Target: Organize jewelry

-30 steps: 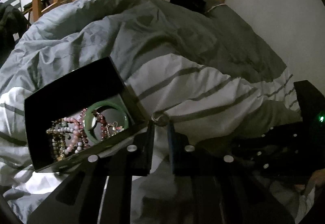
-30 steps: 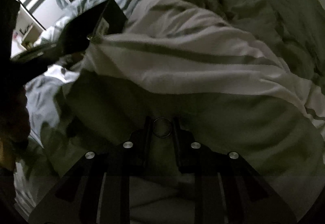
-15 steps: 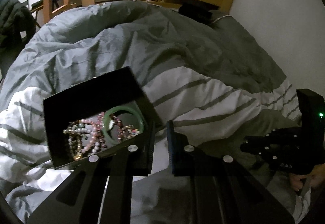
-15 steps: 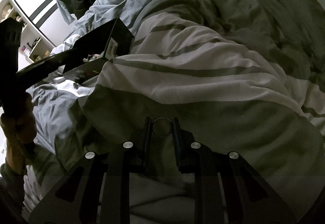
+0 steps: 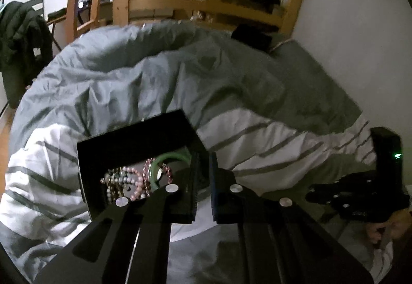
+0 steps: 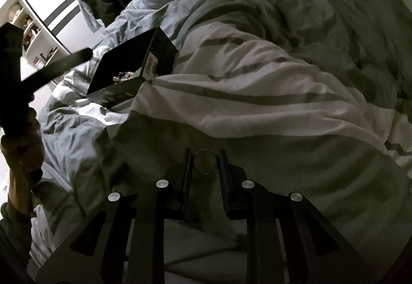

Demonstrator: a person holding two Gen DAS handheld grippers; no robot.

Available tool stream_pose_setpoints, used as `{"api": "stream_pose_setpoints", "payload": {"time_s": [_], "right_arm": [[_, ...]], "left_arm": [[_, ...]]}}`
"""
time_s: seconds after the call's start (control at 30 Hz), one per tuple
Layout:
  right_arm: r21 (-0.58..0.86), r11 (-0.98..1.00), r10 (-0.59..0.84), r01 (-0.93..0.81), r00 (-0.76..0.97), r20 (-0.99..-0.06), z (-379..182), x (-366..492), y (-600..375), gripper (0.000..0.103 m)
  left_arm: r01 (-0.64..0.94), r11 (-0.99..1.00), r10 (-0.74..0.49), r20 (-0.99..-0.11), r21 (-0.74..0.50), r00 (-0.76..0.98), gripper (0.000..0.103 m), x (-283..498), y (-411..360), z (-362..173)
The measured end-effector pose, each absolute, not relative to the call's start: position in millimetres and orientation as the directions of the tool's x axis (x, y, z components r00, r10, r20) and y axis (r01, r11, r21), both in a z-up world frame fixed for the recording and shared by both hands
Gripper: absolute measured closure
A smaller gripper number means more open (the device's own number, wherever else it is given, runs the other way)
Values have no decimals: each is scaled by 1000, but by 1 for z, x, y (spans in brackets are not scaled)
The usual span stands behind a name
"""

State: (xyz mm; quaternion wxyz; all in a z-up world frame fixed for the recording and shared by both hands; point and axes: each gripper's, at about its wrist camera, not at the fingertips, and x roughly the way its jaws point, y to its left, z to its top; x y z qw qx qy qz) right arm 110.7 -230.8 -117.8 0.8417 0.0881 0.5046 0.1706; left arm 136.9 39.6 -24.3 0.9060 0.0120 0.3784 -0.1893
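A black open box [image 5: 134, 134] lies on the striped duvet. It holds a green bangle [image 5: 170, 156] and several beaded bracelets [image 5: 128, 181]. My left gripper [image 5: 203, 155] hovers above the box's right corner. Its jaws are closing to a narrow slit with nothing between them. In the right wrist view my right gripper [image 6: 205, 155] is shut on a thin metal ring [image 6: 205, 161], held upright over the duvet. The box [image 6: 159, 52] sits far to its upper left.
The grey and white duvet [image 5: 257, 129] covers the bed in rumpled folds. A wooden bed frame [image 5: 206, 6] and a white wall bound the far side. A dark jacket [image 5: 20, 34] hangs at the left. A hand [image 6: 23, 150] holds the left tool.
The ring the left gripper held at the box's corner is gone from its jaws, which have narrowed. The left gripper rose and drew back. The right gripper still holds its ring.
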Motion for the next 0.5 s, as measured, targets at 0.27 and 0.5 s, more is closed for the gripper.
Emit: {"api": "stream_pose_setpoints", "payload": {"time_s": [0.27, 0.5], "right_arm": [[316, 921, 387, -227, 451, -804, -111, 111, -225, 82], [310, 916, 398, -255, 476, -784, -97, 133, -212, 82]], "left_arm": [[380, 922, -339, -636, -77, 693, 95, 128, 47, -2], [297, 953, -264, -661, -65, 703, 95, 144, 70, -3]]}}
